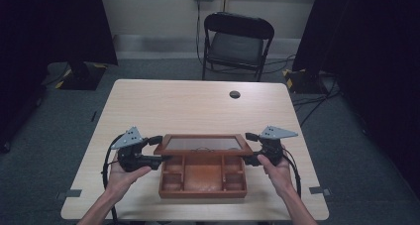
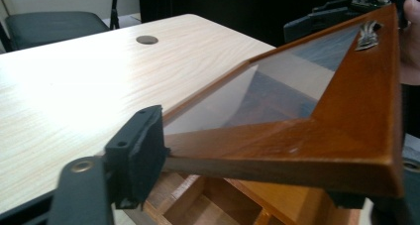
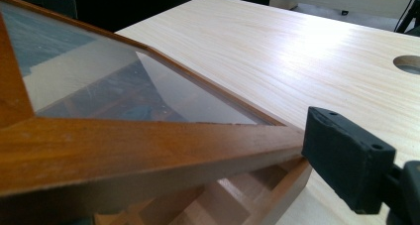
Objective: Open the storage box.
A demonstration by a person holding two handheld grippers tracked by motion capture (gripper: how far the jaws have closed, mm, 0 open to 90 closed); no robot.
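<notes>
The left tongs (image 1: 159, 148) are gripping the left end of the glass-paned lid (image 1: 203, 144), one black pad (image 2: 138, 153) pressing its wooden frame from above. The right tongs (image 1: 249, 148) are straddling the lid's right end, a pad (image 3: 346, 158) sitting just beside the frame edge; whether they are pressing on it cannot be told. The lid is standing raised and tilted over the back of the wooden compartment box (image 1: 203, 178), which is resting near the front of the pale desk (image 1: 198, 106).
</notes>
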